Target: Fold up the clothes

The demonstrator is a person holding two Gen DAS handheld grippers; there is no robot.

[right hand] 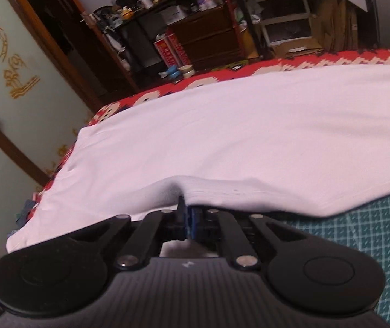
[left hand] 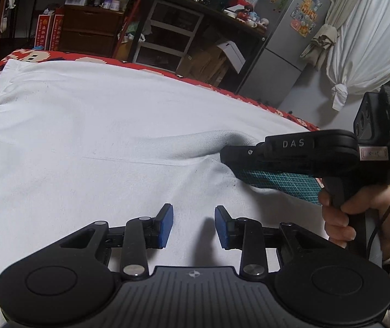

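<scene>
A white garment [left hand: 91, 125] lies spread over a red patterned cloth [left hand: 249, 93], with a green cutting mat [right hand: 381, 218] showing at its near edge. Only the left wrist view shows the right gripper [left hand: 223, 157] from outside, its black body held in a hand [left hand: 342, 218] with a bangle on the wrist, its tip reaching into a raised fold at the garment's edge; it also takes in a grey fridge [left hand: 282, 38] and a tied white curtain [left hand: 364, 43]. The right wrist view alone shows that gripper's blue pads [right hand: 192, 222] pressed together on the hem, fabric bunched above them. The left gripper [left hand: 193, 225] hovers over the garment, fingers partly spread, nothing between them.
</scene>
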